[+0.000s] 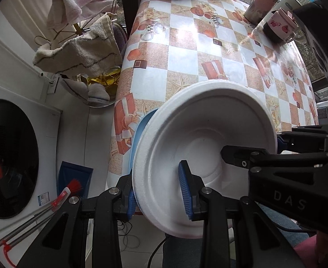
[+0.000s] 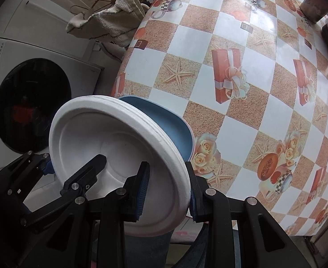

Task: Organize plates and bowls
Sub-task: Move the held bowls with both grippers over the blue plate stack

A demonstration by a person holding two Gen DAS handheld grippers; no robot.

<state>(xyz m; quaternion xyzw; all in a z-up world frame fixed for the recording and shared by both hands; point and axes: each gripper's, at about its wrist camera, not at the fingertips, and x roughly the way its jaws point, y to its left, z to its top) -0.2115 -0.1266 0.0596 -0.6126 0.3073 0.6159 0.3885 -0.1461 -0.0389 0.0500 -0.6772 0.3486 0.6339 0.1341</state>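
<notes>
- Left wrist view showed the white plates (image 1: 199, 134), a nested stack tilted up on edge over the near edge of the table (image 1: 186, 44), the hollow side facing the cameras.
- A blue dish (image 1: 139, 129) sat just behind the stack, touching it; whether it was gripped too could not be told.
- The left gripper (image 1: 157, 195) was clamped on the stack's lower rim, one blue pad inside the hollow, the other behind.
- The right gripper (image 2: 168, 192) pinched the rim opposite in the same way, probably so the pile would not fan apart.
- The plates looked matte, foam-like or pulp, with a raised ring at the centre and several rims (image 2: 141, 116) showing in the right wrist view.
- Judged from this, the stack was being carried or squared up, not yet set down.
- A mug (image 1: 282, 25) and a canister (image 1: 264, 1) stood far across the table; a washing machine (image 1: 9, 156) was to the left.
</notes>
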